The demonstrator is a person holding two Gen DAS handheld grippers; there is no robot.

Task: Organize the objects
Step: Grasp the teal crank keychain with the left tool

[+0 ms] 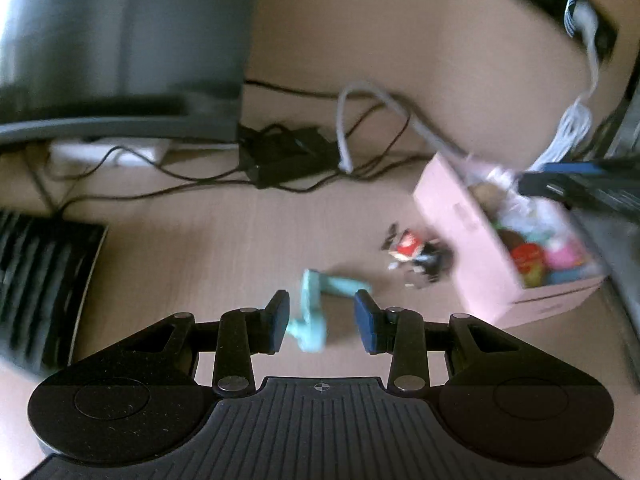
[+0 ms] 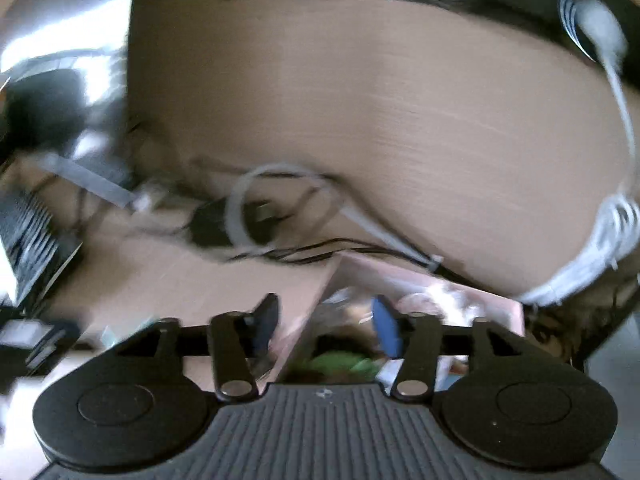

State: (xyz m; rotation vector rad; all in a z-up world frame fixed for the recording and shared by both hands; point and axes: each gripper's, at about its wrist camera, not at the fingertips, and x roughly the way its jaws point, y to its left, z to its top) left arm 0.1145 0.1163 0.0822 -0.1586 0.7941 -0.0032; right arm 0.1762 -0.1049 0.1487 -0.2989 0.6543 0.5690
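Teal toy [image 1: 314,312] lies between the open left gripper [image 1: 322,318] fingers.

No text legible — frames blurred.

The left gripper [image 1: 322,322] is matte black plastic w/ a ribbed dark-grey centre plate bearing a small crosshair mark; two big round black housings sit either side, each w/ a recessed disc; flat black link arms run fwd from silver round screws to the fingers [image 1: 278,320], which carry dark blue rectangular pads. The right gripper [image 2: 326,326] is the same build, blurred: ribbed grey plate w/ crosshair, round black housings, silver screws, black link arms; its pads [image 2: 386,326] look brighter blue on one side, darker on the other.
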